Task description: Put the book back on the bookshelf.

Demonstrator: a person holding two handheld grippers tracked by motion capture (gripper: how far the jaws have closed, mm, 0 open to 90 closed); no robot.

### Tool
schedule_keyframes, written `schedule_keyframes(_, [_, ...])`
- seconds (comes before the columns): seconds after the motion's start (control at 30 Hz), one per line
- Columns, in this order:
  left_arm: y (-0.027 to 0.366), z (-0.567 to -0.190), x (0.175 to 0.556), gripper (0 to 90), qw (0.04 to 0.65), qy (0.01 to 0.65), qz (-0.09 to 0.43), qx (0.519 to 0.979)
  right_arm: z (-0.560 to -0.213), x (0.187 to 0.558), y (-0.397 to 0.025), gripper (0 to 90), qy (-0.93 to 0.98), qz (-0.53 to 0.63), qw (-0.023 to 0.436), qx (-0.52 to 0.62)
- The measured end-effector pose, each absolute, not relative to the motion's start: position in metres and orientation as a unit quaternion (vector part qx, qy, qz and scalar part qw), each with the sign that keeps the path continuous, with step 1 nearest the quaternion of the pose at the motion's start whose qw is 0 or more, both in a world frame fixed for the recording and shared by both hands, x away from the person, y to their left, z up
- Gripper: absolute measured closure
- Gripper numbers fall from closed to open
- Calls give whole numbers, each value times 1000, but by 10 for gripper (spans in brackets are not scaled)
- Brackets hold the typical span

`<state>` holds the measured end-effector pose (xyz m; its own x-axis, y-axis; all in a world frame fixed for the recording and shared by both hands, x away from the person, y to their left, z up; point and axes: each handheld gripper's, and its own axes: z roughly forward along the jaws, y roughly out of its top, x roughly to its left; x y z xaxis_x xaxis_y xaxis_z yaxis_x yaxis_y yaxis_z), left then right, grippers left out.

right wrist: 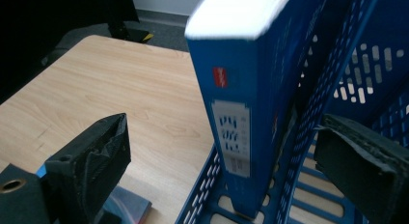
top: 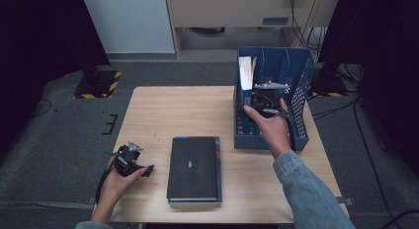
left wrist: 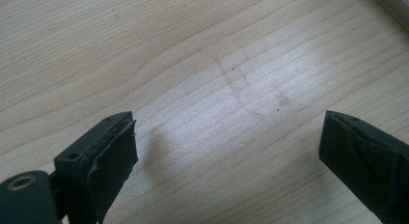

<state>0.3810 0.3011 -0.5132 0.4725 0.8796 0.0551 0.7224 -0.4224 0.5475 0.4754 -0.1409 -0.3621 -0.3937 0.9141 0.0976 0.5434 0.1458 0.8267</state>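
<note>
While your right hand reaches into the rack, this is what lies before you.

Right gripper (right wrist: 222, 151): your jaws stand wide apart, grasping nothing; one is outside the rack over the desk, the other inside a compartment, with the blue book between them but not touched.
Blue book (right wrist: 241, 89): upright on its end in the leftmost compartment of the rack, spine toward your gripper, white page edges on top.
File rack (top: 301, 81): blue, perforated, standing at the desk's far right corner.
Left gripper (top: 132, 162): in your hand near the desk's near left corner; its jaws are released, spread wide above bare wood.
Black book (top: 193, 167): lying flat, closed, by the near edge at the middle, just right of your left gripper and apart from the rack.
Desk (top: 173, 110): pale wood.
</note>
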Motion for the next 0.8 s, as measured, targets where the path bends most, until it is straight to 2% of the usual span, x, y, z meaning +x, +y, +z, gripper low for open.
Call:
schedule_keyframes(0.47, [305, -510, 379, 49, 245, 489, 172, 819, -376, 459, -141, 89, 737, 416, 211, 489])
schedule_keyframes(0.8, [306, -509, 378, 44, 250, 490, 173, 817, -387, 443, -140, 140, 752, 409, 225, 465])
